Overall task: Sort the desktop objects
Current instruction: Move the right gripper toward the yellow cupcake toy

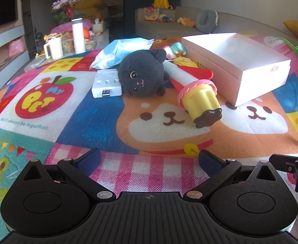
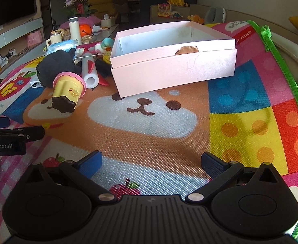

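Both claws, left claw [image 1: 149, 160] and right claw [image 2: 151, 162], sit released, empty. Your pudding toy [image 1: 200, 103] lies at 1 o'clock, touching the black plush [image 1: 140, 77]; pink box [image 2: 169, 65] at 12. Risk: grabbing it drags the plush along.

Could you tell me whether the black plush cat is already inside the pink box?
No, the black plush cat lies on the mat beside the pink box.

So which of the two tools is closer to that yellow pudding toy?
Left, probably. The yellow pudding toy lies just ahead of the left tool, slightly right. From the right tool it sits farther off, ahead to the left.
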Demonstrator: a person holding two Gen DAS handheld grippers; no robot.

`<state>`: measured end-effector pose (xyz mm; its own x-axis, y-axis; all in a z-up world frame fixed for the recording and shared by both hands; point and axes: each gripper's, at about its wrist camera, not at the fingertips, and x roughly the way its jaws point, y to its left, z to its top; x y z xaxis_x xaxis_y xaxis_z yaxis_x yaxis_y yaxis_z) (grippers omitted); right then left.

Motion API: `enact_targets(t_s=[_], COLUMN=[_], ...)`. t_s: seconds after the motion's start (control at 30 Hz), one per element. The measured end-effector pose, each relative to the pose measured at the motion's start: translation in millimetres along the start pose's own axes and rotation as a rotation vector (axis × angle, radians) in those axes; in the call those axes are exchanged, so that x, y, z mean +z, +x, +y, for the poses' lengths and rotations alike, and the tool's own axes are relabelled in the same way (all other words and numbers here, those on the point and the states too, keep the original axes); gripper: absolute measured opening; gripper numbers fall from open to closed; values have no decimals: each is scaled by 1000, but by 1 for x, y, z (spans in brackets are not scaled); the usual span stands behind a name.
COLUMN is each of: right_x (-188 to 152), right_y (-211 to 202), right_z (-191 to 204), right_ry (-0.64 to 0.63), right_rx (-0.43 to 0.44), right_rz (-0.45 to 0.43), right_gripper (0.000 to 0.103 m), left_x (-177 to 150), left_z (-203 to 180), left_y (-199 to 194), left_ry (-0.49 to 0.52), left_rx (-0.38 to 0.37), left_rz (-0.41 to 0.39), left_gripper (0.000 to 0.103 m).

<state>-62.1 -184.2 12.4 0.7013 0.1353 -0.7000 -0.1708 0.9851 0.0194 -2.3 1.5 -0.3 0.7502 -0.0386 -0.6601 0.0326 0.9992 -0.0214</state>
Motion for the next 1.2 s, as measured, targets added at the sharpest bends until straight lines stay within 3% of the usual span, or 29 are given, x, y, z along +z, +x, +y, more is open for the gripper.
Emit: enact_targets(t_s=[0.07, 0.17, 0.27, 0.37, 0.5, 0.6, 0.73, 0.97, 1.07, 1.2], right_x=[11, 43, 82, 111, 125, 124, 113, 72, 52, 33], right_y=[-8, -23, -18, 9, 46, 55, 55, 12, 3, 9], right_z=[-6, -22, -53, -86, -96, -83, -61, -26, -24, -32], right_ry=[4, 29, 102, 218, 267, 267, 161, 29, 40, 107], right_rx=[65, -14, -93, -84, -86, -104, 64, -11, -7, 16], right_rz=[-67, -254, -360, -327, -284, -271, -216, -311, -252, -129], right_gripper=[103, 103, 103, 103, 103, 103, 103, 103, 103, 103], left_x=[0, 0, 5, 11, 19, 23, 24, 16, 16, 23], left_z=[1, 3, 10, 11, 17, 31, 40, 24, 11, 7], left_y=[0, -2, -6, -13, -25, -26, -21, -19, -15, -7], left_ry=[0, -7, -34, -41, -21, -48, -71, -24, 20, -3], left_rx=[-7, -28, -154, -200, -144, -127, -110, -145, -116, -122], left_rz=[-1, -9, -24, -64, -155, -167, -155, -158, -169, -106], left_gripper=[103, 103, 103, 103, 103, 103, 103, 103, 103, 103])
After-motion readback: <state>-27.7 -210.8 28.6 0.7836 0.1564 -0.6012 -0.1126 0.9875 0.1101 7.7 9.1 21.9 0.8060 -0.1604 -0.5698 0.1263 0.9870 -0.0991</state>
